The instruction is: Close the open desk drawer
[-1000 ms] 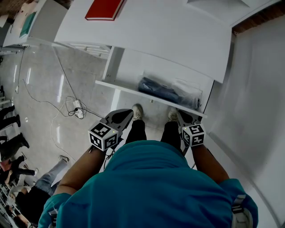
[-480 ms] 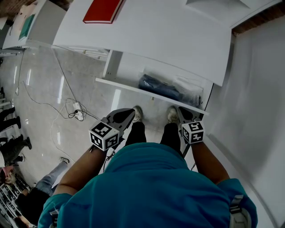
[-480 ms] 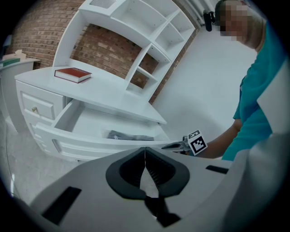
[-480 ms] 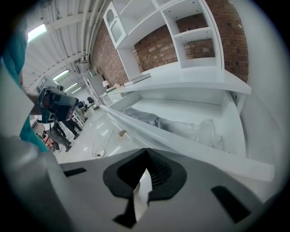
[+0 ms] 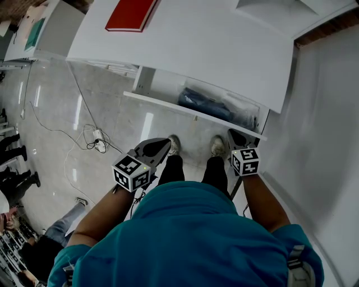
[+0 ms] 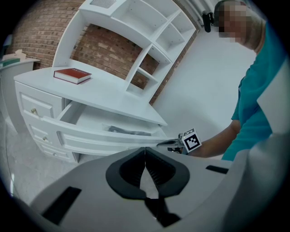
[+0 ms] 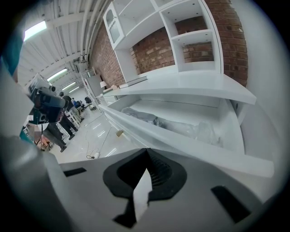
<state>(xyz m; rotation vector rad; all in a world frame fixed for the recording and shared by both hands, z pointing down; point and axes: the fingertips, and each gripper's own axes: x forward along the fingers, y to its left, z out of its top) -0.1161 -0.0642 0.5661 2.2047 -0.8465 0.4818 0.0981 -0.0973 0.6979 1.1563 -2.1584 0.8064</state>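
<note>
The white desk's drawer [image 5: 190, 114] stands partly pulled out under the desktop, with a dark blue item in a clear bag [image 5: 210, 109] inside. My right gripper [image 5: 234, 136] is shut, and its tips are against the right end of the drawer front. In the right gripper view the drawer front [image 7: 181, 145] runs just ahead of the shut right gripper [image 7: 146, 150]. My left gripper [image 5: 162, 144] is shut and empty, held short of the drawer with floor below it. The left gripper view shows the drawer [image 6: 104, 140] beyond the left gripper [image 6: 145, 149], and the right gripper [image 6: 170, 144] at its corner.
A red book [image 5: 130, 12] lies on the desktop at the far left. A white wall [image 5: 320, 112] stands close on the right. A cable with a plug block [image 5: 92, 137] lies on the floor to the left. Smaller drawers [image 6: 34, 111] are shut at the desk's left end.
The drawer front has slid a little way in toward the desk, and my right gripper has moved forward with it. The left gripper has barely moved.
</note>
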